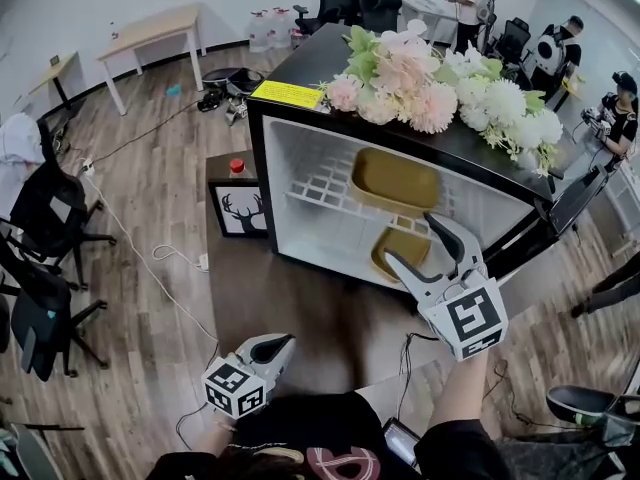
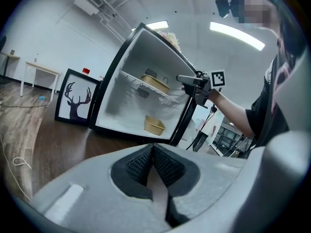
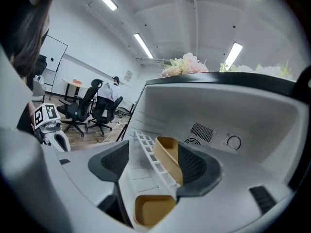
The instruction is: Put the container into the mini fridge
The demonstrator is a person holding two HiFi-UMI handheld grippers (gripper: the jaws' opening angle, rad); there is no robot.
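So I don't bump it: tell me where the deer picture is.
Head view, centre-left: the deer picture stands on the floor just left of the open mini fridge.

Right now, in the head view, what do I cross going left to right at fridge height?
black office chair → deer picture → mini fridge → person at the right edge

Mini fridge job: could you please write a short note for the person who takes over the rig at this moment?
Right claw: open, empty, in front of the open mini fridge.
Left claw: shut, empty, low near the body.
Upper tan container: on the wire shelf. Lower tan container: on the fridge floor.
Done: both appear placed inside.
Left: probably only drawing back and shutting the fridge.
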